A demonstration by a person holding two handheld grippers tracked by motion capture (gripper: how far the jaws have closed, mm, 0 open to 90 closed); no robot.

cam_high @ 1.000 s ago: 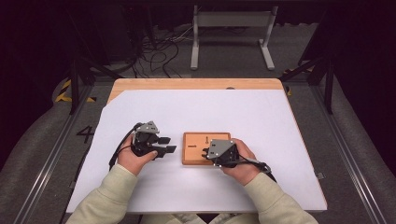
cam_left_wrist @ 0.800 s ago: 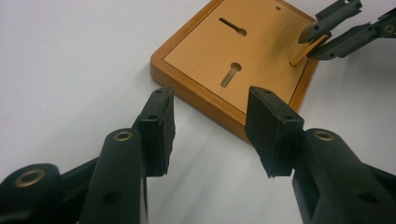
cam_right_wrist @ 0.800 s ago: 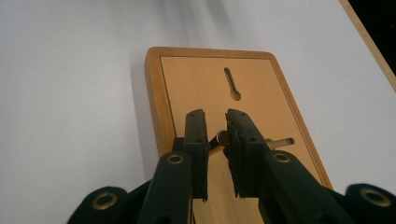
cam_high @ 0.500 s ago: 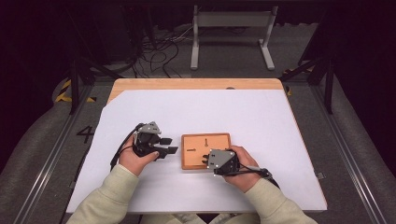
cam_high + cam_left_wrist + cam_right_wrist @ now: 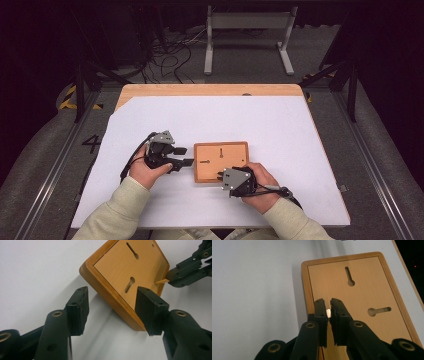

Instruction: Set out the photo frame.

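White table under our hands, wooden board with two keyhole slots lying flat between our grippers, left gripper spread, having just widened, board's corner between its jaws untouched, right gripper pinching a small wooden peg, its length mostly hidden by the pads.

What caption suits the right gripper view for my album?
Right claw pinching a small pale peg over a wooden board with two keyhole slots.
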